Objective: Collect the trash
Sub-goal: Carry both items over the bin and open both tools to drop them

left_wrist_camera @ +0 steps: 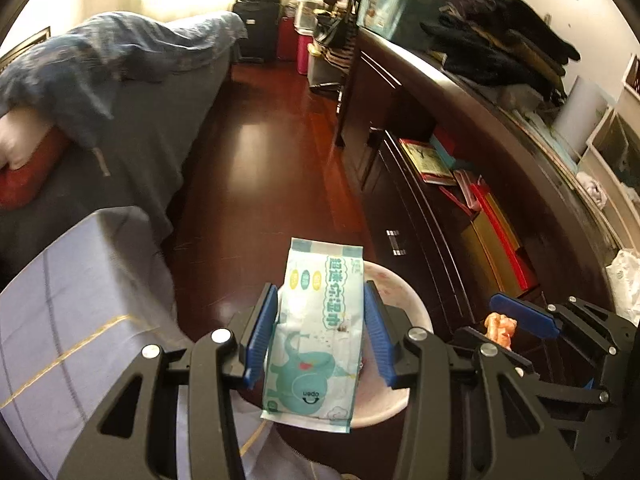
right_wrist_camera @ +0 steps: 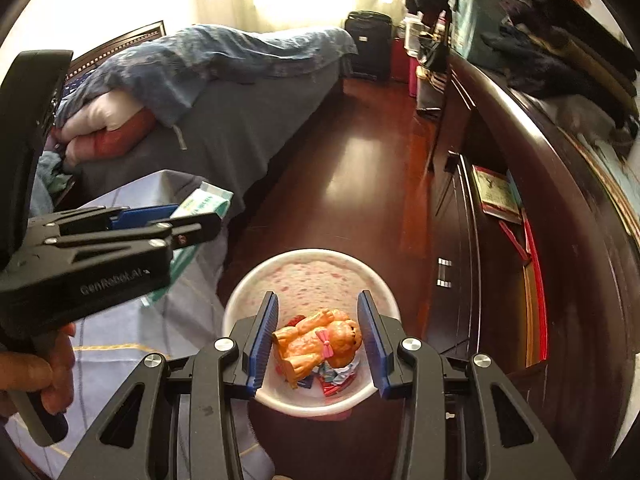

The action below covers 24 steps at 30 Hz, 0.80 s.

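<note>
— What's the left gripper [left_wrist_camera: 320,332] got?

— A pale blue-and-white wet-wipe packet with a teal elephant printed on it [left_wrist_camera: 316,332]. It stands upright between the two blue pads; the left pad presses its edge, the right one sits at its other edge, so it is pinched. The packet hangs over the near part of a round white bin with a pink-speckled inside [left_wrist_camera: 404,300].

— And the right gripper [right_wrist_camera: 318,340]?

— Its jaws are spread. An orange plastic doll-shaped toy with a pink bow [right_wrist_camera: 320,344] lies between the blue pads, close to the left pad, with a clear gap on the right. I can't tell whether it touches either one. Beneath it, in the bin [right_wrist_camera: 308,276], lie a few red and blue wrappers [right_wrist_camera: 334,380].

— Where does the bin stand?

— On the dark red wooden floor [right_wrist_camera: 360,168], between the light blue checked bedcover [right_wrist_camera: 128,332] and the dark wooden cabinet with drawers [right_wrist_camera: 452,240].

— Are the two tools near each other?

— Yes, side by side. From the right wrist view the left gripper [right_wrist_camera: 192,220] sits just left of the bin, the packet's end [right_wrist_camera: 206,200] sticking out beyond its fingers.
</note>
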Motion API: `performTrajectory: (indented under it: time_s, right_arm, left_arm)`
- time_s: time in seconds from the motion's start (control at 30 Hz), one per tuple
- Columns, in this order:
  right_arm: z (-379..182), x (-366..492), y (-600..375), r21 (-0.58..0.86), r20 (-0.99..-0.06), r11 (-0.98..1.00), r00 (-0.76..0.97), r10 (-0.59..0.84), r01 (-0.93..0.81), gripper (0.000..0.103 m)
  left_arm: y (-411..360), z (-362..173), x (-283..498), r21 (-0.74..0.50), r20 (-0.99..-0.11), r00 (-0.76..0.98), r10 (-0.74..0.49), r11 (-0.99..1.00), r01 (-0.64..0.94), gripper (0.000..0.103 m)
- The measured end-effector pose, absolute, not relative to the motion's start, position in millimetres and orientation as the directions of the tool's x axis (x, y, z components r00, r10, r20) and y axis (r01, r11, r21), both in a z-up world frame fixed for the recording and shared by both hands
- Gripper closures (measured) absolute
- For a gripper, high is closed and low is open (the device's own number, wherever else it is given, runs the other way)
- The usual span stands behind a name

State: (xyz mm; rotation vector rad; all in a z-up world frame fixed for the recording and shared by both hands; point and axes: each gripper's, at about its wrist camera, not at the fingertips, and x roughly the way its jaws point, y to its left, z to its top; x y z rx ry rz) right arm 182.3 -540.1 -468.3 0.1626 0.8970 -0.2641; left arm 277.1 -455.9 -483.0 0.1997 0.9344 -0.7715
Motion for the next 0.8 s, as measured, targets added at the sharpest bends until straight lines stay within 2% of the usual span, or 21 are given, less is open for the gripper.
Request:
performTrajectory:
  time_s: [0.2, 0.6, 0.8]
  right_arm:
    - [-489, 188, -559, 0.047, -0.795, 0.946, 0.586, -0.159, 0.321, 0.062]
    - [-517, 207, -570, 0.047, -0.794, 0.942, 0.585, -0.166, 0.331, 0.059]
    - [-520, 209, -571, 0.049, -0.791, 0.94, 0.588, -0.17, 0.337, 0.051]
  left_arm:
    - [-486, -513, 281, -0.166, -0.803, 0.325, -0.5, 0.711, 0.683, 0.059]
    - [-491, -557, 301, -0.205, -0.822, 0.303, -0.481, 0.748, 0.632, 0.056]
    - [-483, -564, 305, -0.219, -0.82, 0.307, -0.483, 0.761, 0.611, 0.041]
